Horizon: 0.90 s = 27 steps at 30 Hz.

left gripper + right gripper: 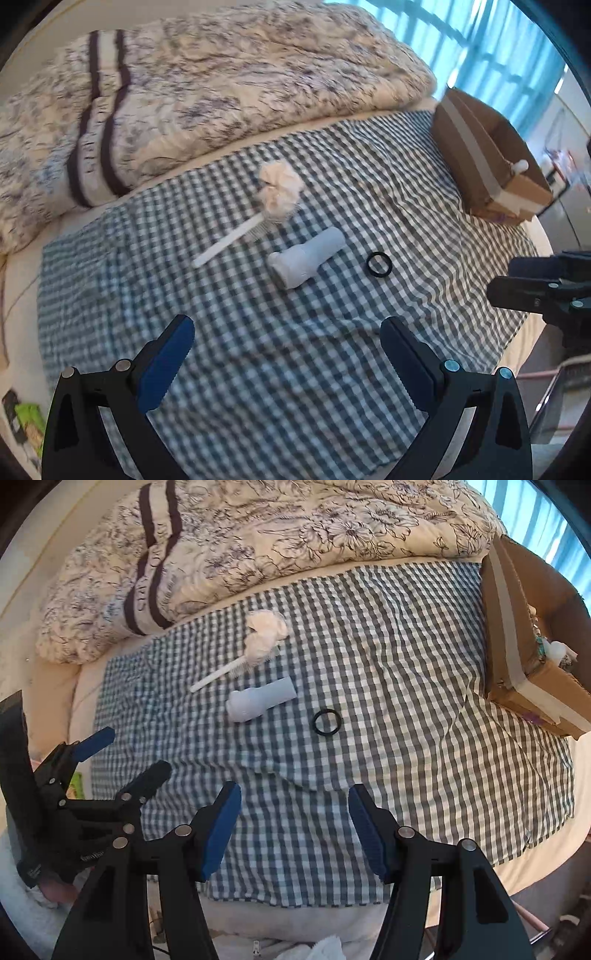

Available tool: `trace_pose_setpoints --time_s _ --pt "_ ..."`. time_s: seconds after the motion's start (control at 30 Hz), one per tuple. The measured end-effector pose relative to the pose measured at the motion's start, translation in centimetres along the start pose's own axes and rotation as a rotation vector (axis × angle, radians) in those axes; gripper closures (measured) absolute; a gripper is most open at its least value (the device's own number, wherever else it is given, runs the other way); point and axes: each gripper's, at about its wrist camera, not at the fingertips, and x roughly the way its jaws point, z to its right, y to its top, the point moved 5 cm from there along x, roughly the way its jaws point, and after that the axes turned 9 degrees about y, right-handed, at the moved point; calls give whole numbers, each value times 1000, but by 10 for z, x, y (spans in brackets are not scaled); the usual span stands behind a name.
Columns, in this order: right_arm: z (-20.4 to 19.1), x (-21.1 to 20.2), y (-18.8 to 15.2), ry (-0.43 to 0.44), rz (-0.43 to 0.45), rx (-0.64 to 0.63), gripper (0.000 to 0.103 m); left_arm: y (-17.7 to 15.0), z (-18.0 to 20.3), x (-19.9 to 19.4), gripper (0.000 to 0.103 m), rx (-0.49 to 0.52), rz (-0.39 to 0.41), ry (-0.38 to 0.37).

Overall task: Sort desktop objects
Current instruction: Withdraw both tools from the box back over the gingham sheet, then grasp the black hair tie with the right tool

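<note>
In the left wrist view, the left gripper is seen spread wide and empty above the checked cloth. Ahead of it, three loose items are laid out near each other on the cloth: a white comb partly covered by a cream scrunchie, a white cylindrical device, and a black ring. A cardboard box, judged to be the sorting container, is set at the cloth's far right corner.

In the right wrist view, the right gripper is held partly parted with nothing between its pads. The black ring lies nearest ahead, so it is probably approached first. The box already holds a few small items.
</note>
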Motion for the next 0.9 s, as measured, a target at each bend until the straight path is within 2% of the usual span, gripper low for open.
trace_pose_setpoints --time_s 0.1,0.3,0.53,0.73,0.8,0.87,0.9 --pt "7 21 13 -10 -13 2 43 9 10 25 0 18 8 -31" --pt "29 83 34 -40 -92 -1 43 21 26 86 0 67 -19 -27" --pt "58 151 46 -47 -181 40 43 20 37 133 0 141 -41 -25" --pt "74 183 50 -60 -230 76 43 19 45 160 0 163 -74 -47" --pt "74 187 49 -75 -233 77 43 16 50 167 7 185 -111 -71" --pt "72 189 48 -98 -232 61 42 15 53 166 11 207 -110 -82" --pt "71 188 47 -106 -227 57 44 15 53 165 18 207 -109 -92"
